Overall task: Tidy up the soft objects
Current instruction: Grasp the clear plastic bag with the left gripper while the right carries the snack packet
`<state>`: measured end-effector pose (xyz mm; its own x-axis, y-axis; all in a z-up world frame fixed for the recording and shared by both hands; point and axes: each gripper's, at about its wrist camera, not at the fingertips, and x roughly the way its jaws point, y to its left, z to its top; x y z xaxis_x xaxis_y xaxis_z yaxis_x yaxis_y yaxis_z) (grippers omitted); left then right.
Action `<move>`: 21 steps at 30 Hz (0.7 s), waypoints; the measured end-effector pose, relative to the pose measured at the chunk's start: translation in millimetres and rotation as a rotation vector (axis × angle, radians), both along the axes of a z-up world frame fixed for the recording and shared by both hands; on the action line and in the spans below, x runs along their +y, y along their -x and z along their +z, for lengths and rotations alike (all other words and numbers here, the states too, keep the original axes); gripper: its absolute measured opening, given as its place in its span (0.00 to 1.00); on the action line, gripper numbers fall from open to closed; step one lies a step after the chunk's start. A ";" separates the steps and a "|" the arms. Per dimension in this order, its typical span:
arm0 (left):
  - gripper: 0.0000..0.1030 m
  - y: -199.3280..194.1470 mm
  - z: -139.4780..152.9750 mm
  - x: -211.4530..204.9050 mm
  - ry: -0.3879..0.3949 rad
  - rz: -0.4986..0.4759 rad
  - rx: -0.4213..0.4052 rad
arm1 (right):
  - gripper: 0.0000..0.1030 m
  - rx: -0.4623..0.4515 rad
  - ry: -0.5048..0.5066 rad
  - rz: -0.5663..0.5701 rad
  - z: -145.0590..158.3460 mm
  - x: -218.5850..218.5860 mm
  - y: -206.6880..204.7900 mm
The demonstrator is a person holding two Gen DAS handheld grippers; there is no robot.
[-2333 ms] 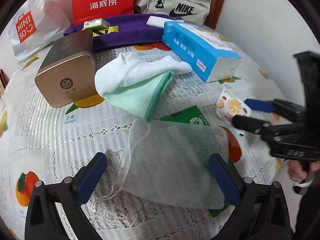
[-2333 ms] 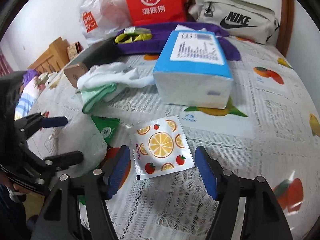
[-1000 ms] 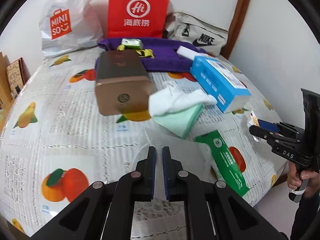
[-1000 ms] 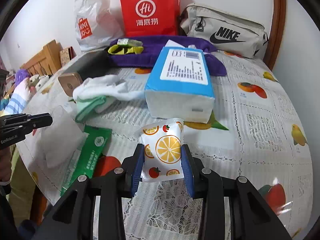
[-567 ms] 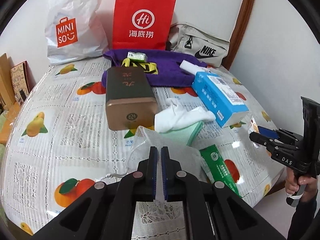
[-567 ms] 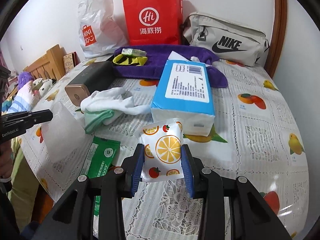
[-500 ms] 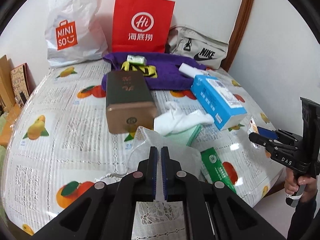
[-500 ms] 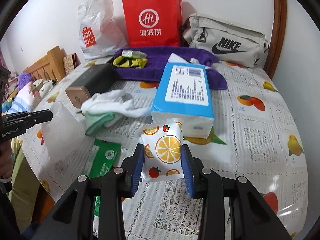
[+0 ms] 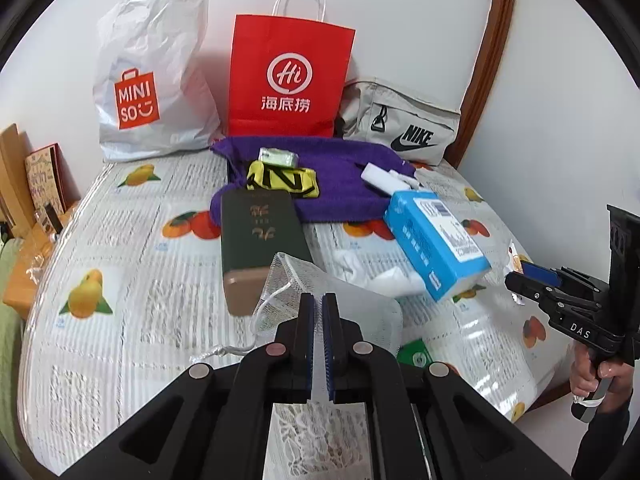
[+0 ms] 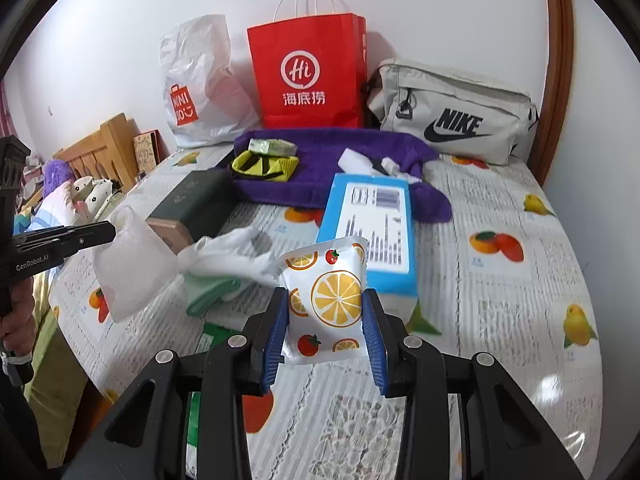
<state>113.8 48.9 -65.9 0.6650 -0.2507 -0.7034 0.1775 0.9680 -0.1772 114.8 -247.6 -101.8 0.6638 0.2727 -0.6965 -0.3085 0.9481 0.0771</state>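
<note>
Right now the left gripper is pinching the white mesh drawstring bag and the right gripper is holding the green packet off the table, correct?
Not quite. The right gripper holds the orange-slice printed packet, as the right wrist view shows; the green packet lies on the table. The left gripper does pinch the white mesh drawstring bag.

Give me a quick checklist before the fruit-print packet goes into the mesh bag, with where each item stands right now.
1. Left gripper shut on the mesh bag: ok, its jaws pinch the bag's edge.
2. Right gripper shut on the fruit-print packet: ok, a pad presses each side.
3. Bag lifted off the table: ok, in the right wrist view it hangs from the left gripper above the cloth.
4. Bag mouth open enough to take the packet: cannot tell, no opening shows in either view.
5. Drawstring out of the way: cannot tell, it dangles beside the bag.
6. Packet lined up with the bag: not ok, they are apart.
</note>
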 end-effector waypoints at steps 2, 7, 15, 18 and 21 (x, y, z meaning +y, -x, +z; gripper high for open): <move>0.05 -4.2 3.9 0.1 0.002 0.003 -0.003 | 0.36 -0.005 -0.002 0.002 3.5 0.3 -5.4; 0.05 -17.6 14.0 0.4 0.000 0.013 -0.013 | 0.36 -0.015 -0.003 0.011 11.4 2.6 -19.7; 0.05 -44.5 28.0 2.3 -0.004 0.029 -0.024 | 0.36 -0.033 -0.004 0.020 24.7 7.2 -48.7; 0.05 -53.7 30.4 3.3 -0.002 0.039 -0.024 | 0.36 -0.036 -0.010 0.017 28.0 7.6 -60.5; 0.05 -64.2 33.3 4.3 0.000 0.048 -0.024 | 0.36 -0.038 -0.008 0.016 30.6 8.4 -73.2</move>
